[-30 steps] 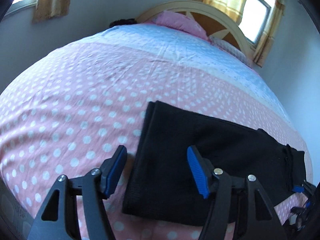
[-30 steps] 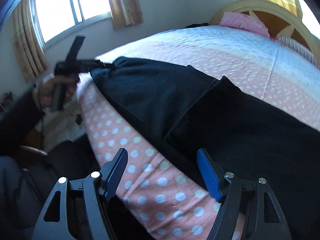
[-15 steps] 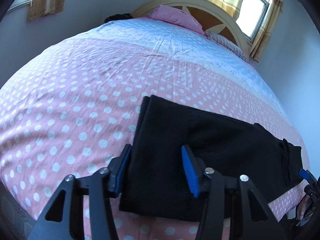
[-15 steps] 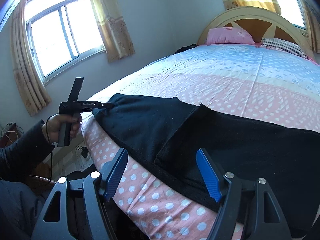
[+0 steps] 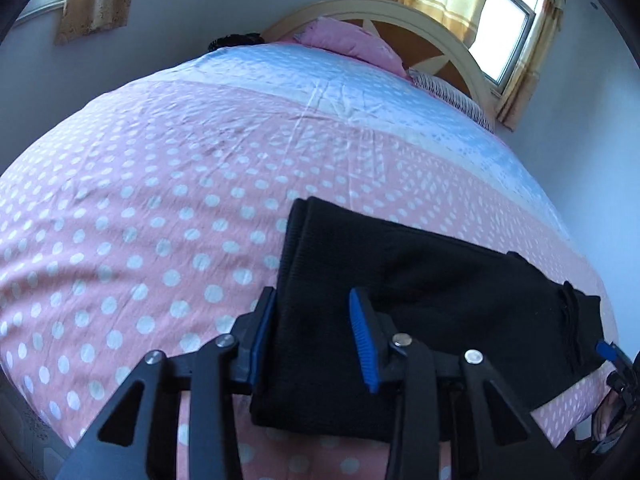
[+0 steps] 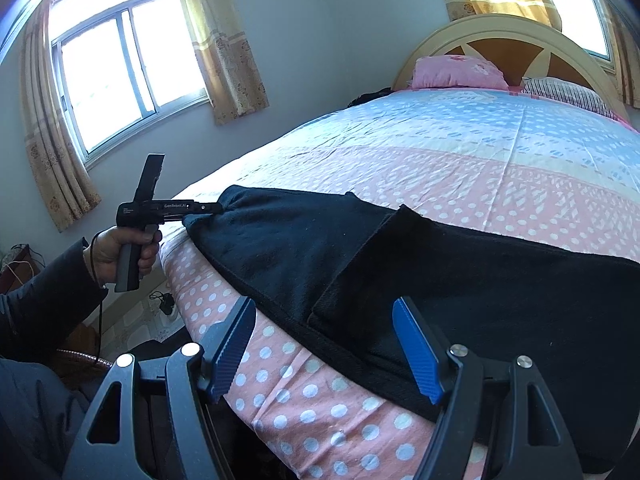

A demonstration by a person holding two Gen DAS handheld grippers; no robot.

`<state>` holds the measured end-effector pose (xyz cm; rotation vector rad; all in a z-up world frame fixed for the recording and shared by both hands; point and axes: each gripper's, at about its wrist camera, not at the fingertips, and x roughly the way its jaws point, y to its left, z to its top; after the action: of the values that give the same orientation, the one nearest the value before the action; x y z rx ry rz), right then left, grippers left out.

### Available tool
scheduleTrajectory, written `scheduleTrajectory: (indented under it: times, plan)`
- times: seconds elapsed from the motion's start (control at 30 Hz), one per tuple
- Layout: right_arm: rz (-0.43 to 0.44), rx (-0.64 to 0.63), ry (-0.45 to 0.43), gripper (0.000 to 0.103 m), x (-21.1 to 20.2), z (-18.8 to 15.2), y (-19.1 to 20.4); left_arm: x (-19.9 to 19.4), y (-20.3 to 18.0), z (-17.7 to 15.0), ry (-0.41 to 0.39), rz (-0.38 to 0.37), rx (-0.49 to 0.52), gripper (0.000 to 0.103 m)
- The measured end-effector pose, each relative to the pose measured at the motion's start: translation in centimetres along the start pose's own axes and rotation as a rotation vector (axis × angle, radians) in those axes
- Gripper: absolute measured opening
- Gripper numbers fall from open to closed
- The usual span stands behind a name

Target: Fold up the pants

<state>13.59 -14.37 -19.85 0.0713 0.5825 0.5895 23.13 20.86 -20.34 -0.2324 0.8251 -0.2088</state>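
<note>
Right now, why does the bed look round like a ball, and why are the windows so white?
Left wrist view: the fisheye lens bends the flat bed into a dome. Right wrist view: daylight overexposes the window, washing it white; the black pants lose detail.

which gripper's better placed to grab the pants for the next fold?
Probably left. The left gripper already straddles the pants end, open. The right gripper hangs open short of the hem at the bed edge.

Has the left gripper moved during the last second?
Yes. The left gripper has closed in on the black pants lying on the bed: its fingers now straddle the folded end, jaws narrower.
</note>
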Motion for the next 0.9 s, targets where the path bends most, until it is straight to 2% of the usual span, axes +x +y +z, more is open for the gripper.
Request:
scheduleTrajectory:
  times: [0.07, 0.13, 0.2, 0.53, 0.7, 0.9]
  plan:
    - [-0.003, 0.003, -0.005, 0.072, -0.1, 0.1, 0.0, -0.1, 0.6, 0.1, 0.008, -0.034, -0.036, 0.036]
    - [-0.010, 0.005, -0.012, 0.072, -0.2, 0.2, -0.1, -0.1, 1.3, 0.1, 0.019, -0.097, -0.081, 0.025]
    - [-0.017, 0.010, -0.023, 0.072, -0.4, 0.4, -0.3, -0.2, 1.4, 0.2, 0.023, -0.140, -0.105, 0.020]
    - [-0.048, 0.075, -0.070, 0.072, -1.5, 0.7, -2.2, -1.5, 0.5, 1.1, 0.016, -0.154, -0.086, 0.019]
    - [-0.064, 0.085, -0.094, 0.072, -2.1, 1.0, -2.5, -3.0, -0.3, 2.2, -0.012, -0.209, -0.121, 0.019]
    - [-0.140, 0.125, -0.135, 0.072, -4.3, 2.0, -4.0, -5.9, -4.9, 3.5, -0.041, -0.302, -0.110, 0.019]
